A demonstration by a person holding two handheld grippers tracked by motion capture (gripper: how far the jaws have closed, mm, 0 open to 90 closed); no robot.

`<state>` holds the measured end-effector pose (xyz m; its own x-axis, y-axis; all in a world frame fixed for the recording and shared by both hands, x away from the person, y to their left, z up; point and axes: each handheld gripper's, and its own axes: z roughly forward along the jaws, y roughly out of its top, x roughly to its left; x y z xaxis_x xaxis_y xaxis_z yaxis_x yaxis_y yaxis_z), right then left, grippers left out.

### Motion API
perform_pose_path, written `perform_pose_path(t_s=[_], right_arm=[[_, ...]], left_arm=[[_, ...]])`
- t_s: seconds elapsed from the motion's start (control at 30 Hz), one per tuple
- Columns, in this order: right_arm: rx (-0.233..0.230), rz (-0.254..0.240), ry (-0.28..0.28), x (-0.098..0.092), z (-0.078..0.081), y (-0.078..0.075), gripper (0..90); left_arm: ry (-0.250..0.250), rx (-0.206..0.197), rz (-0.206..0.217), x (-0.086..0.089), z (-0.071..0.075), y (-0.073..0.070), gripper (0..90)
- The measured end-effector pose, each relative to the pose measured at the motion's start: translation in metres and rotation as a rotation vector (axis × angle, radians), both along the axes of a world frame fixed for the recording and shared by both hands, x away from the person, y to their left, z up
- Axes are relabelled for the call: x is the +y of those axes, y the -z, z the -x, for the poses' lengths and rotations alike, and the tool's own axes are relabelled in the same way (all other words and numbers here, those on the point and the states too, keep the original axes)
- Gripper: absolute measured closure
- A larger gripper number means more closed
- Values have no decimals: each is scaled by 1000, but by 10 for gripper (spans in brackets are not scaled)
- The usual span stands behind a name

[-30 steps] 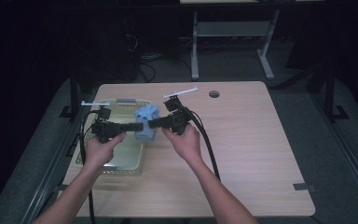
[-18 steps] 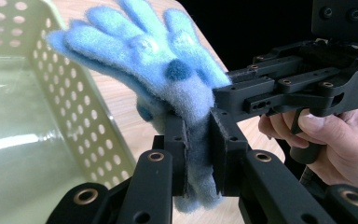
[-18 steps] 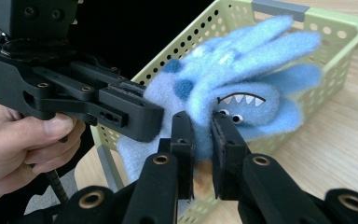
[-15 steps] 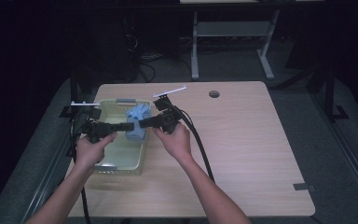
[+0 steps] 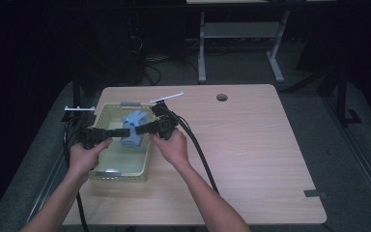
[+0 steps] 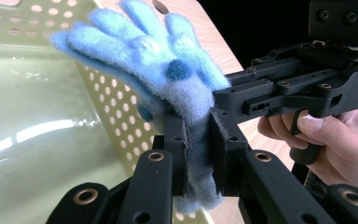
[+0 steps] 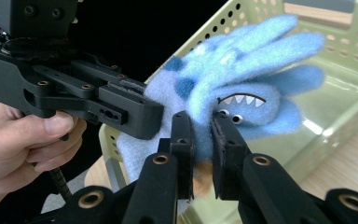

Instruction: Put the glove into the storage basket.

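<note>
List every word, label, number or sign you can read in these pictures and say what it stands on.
None: no readable text on the blue glove, the basket, the left gripper, the right gripper or the table. The glove bears only a stitched toothy mouth and eyes.

Light blue glove [image 7: 242,70] with darker blue spots, pale yellow-green basket [image 5: 101,171], black hand-held grippers
</note>
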<state>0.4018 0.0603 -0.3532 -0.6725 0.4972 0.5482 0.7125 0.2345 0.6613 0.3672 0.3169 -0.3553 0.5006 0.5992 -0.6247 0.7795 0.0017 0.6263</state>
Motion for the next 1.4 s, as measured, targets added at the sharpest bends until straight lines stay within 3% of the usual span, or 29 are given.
perform_pose_path(t_s=[0.43, 0.7, 0.93, 1.03, 1.13, 1.23, 1.27, 1.33, 1.37, 1.4], right_arm=[[53, -39, -8, 20, -5, 14, 807], [67, -37, -28, 29, -6, 20, 806], [74, -4, -47, 41, -8, 29, 806], [92, 21, -50, 45, -11, 36, 806], [103, 52, -47, 49, -13, 44, 804], [104, 110, -43, 55, -14, 49, 759], [102, 136, -38, 56, -14, 50, 737], [76, 179, -28, 56, -14, 50, 720], [76, 179, -28, 56, -14, 50, 720], [74, 192, -16, 55, -14, 49, 701]], left_arm=[[-20, 33, -61, 16, 0, 2, 778], [-28, 62, -82, 23, 3, 6, 778], [-38, 93, -113, 28, 1, 14, 784], [-46, 117, -144, 26, -1, 20, 789], [-53, 129, -203, 23, -3, 28, 793], [-58, 150, -230, 21, -4, 33, 795], [-63, 159, -284, 20, -5, 38, 795], [-55, 172, -351, 19, -6, 44, 796], [-55, 172, -351, 19, -6, 44, 796], [-57, 190, -380, 17, -7, 48, 797]])
